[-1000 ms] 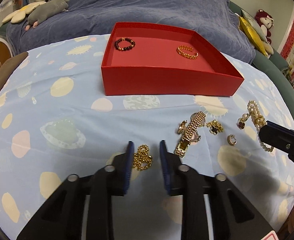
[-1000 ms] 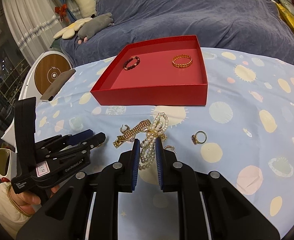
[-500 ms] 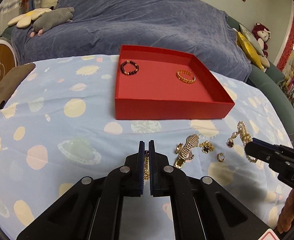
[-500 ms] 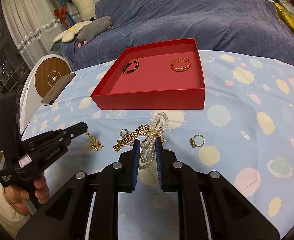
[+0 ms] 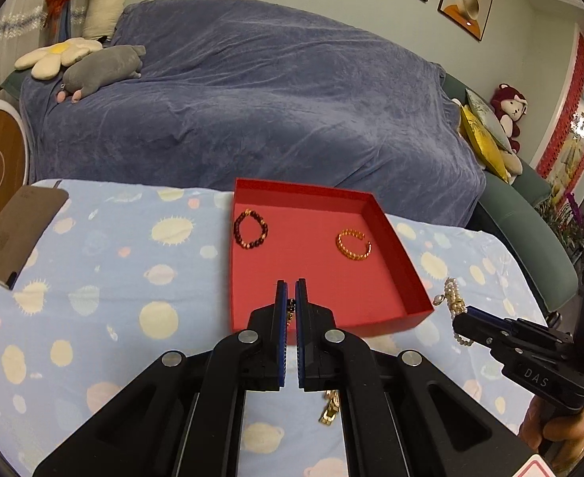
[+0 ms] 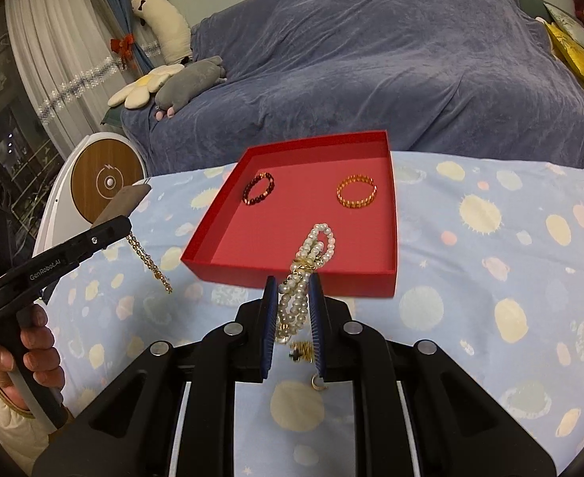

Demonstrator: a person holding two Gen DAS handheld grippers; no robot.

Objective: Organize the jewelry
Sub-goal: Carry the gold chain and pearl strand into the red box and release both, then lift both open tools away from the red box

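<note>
**A:** How far along is the tidying, reading from left to right?

**B:** At the far left, the left gripper (image 6: 127,230) is pinched shut on a thin gold chain (image 6: 149,261), which dangles in fine links above the cloth, not yet over the box. Next comes the red box (image 6: 292,274), a shallow square tray with straight card walls and a matte floor. Two pieces already lie inside, well apart: a dark beaded bracelet (image 6: 259,193) of glossy round beads at the back left, and a gold link bracelet (image 6: 356,196) at the back right.

**A:** And to the right of that?

**B:** The right gripper (image 6: 292,310) holds a looped pearl strand (image 6: 306,274) between narrow jaws. The pearls are small, smooth and creamy, bunched with a gold clasp, raised in front of the box's near wall.

**A:** So what remains?

**B:** I judge it under halfway. Both held pieces still need setting in the box, and a few small gold items (image 6: 304,351) lie on the tablecloth (image 6: 490,278) below the right gripper; they are partly hidden, so I cannot name them surely. The cloth is soft pale blue, printed with suns and planets.
</note>
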